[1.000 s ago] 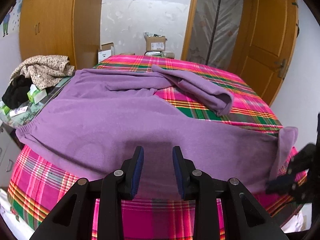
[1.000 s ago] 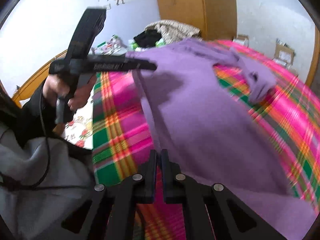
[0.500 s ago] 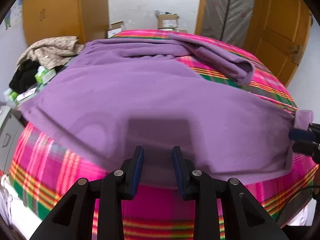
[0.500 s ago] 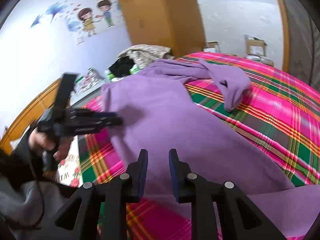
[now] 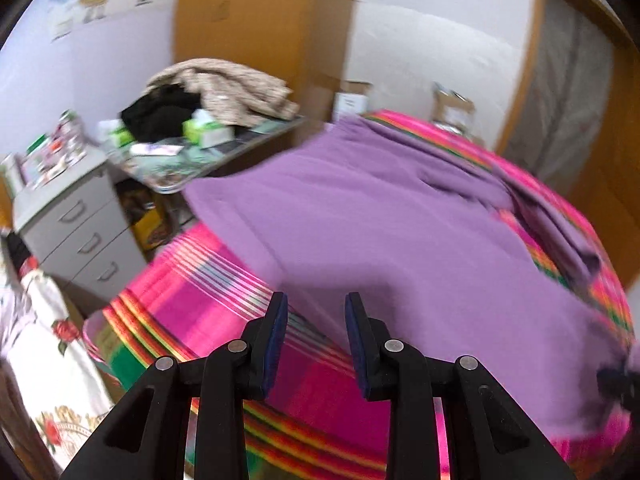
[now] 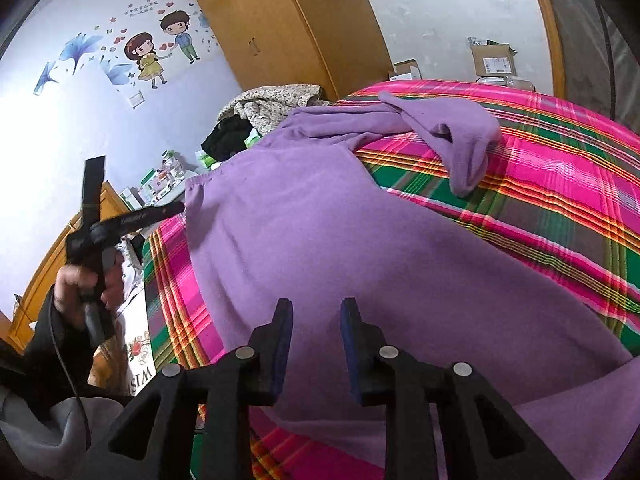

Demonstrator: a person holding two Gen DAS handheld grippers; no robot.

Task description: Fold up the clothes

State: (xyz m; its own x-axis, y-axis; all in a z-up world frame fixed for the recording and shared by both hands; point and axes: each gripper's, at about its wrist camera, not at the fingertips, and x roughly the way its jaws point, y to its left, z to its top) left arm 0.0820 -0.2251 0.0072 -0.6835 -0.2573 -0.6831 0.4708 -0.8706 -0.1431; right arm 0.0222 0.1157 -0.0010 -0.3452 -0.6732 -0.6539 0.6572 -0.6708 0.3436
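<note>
Purple fleece trousers (image 6: 320,240) flat on plaid blanket (image 6: 560,184); left gripper (image 5: 316,312) fingers spread, right gripper (image 6: 315,316) fingers opening, empty.

A bedroom with pale lilac walls (image 6: 100,128). A cartoon sticker of two children (image 6: 164,46) sits at ten o'clock in the right wrist view. A tall wooden wardrobe (image 6: 288,24) stands at twelve o'clock — cardboard boxes (image 6: 494,60) on the floor toward one o'clock. In the left wrist view, a grey drawer cabinet (image 5: 76,228) stands at nine o'clock and a wooden door frame (image 5: 532,60) at two o'clock.
</note>
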